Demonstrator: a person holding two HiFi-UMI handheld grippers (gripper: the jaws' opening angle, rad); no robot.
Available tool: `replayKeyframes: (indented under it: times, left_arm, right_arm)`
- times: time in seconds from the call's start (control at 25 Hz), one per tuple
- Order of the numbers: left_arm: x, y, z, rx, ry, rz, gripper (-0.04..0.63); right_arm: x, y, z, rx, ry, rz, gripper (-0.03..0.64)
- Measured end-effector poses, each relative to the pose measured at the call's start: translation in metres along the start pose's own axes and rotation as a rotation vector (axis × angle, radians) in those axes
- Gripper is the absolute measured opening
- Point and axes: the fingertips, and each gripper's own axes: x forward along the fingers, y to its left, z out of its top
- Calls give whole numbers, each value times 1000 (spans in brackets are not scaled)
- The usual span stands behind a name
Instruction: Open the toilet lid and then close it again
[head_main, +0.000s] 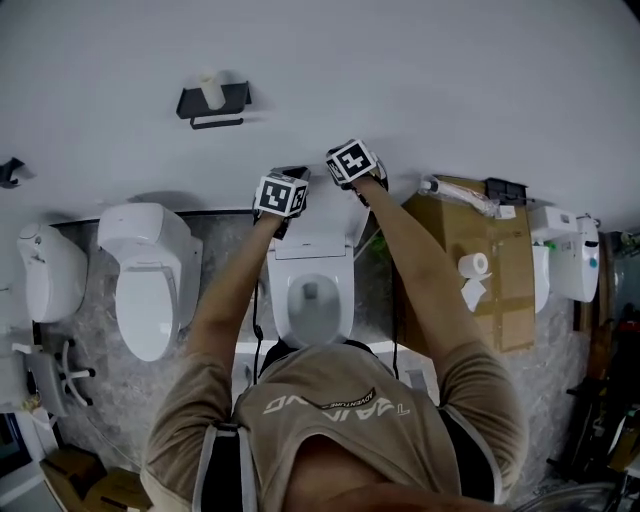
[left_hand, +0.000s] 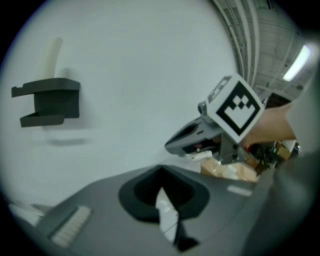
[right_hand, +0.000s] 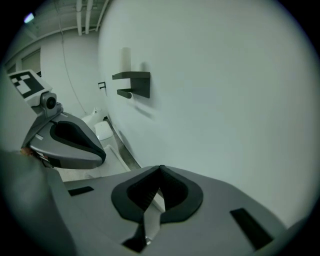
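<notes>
Presently the toilet lid (head_main: 318, 235) stands raised against the wall (head_main: 400, 70), above the open bowl (head_main: 312, 300) and directly ahead of the person. Both grippers sit at its top edge, side by side, close to the wall. The left gripper (left_hand: 160, 172) has its jaws pressed together at the tips, with a white sliver showing in the gap behind them. The right gripper (right_hand: 160, 169) is the same. Print on the person's shirt (head_main: 330, 405) appears upside down and cannot be read reliably.
</notes>
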Motion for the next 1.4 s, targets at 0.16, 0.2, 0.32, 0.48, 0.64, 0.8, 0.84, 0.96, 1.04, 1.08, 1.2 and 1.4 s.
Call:
replayKeyframes:
  times: [0.16,0.2,0.32,0.48,0.64,0.8,0.84,0.96,1.04,1.08,1.2,1.4]
  left_arm:
    - [-8,-6,-2,1,6,-25,2]
    - [-11,-8,-4,-4,5,-32,2]
    - [-19,-15,-10,-17,11,-46,3]
    - [-31,-27,-20,2,25,-41,2]
    - [-50,-34,-30,35,42,-25,3]
    - [-68,-33,-39,40,68,-12,2]
    - [-71,-36,-45,35,85,-21,3]
    - [-73,-51,-76,28,178,-87,3]
    - [-73,-66,-104,22,241,-134,2]
    - [-73,-74,-119,8,266,-155,3]
    - [-74,-97,-165,-41,334,-207,3]
    - [-80,-124,-221,-19,418,-236,2]
  right_arm:
    - [-3,8,-4,20,65,75,11]
    - [-5,11,-5,18,71,87,11]
    - [-11,20,-11,28,83,113,11]
    - [-24,35,-22,37,88,127,11]
    - [-31,62,-46,36,125,166,11]
    - [-40,96,-96,-9,248,198,11]
    - [-42,104,-110,-18,268,191,11]
    - [-48,129,-142,43,273,211,11]
    - [-55,142,-157,93,262,224,11]
    - [-59,148,-165,112,262,225,11]
    - [-69,165,-193,143,278,230,11]
    - [-74,196,-245,212,328,233,11]
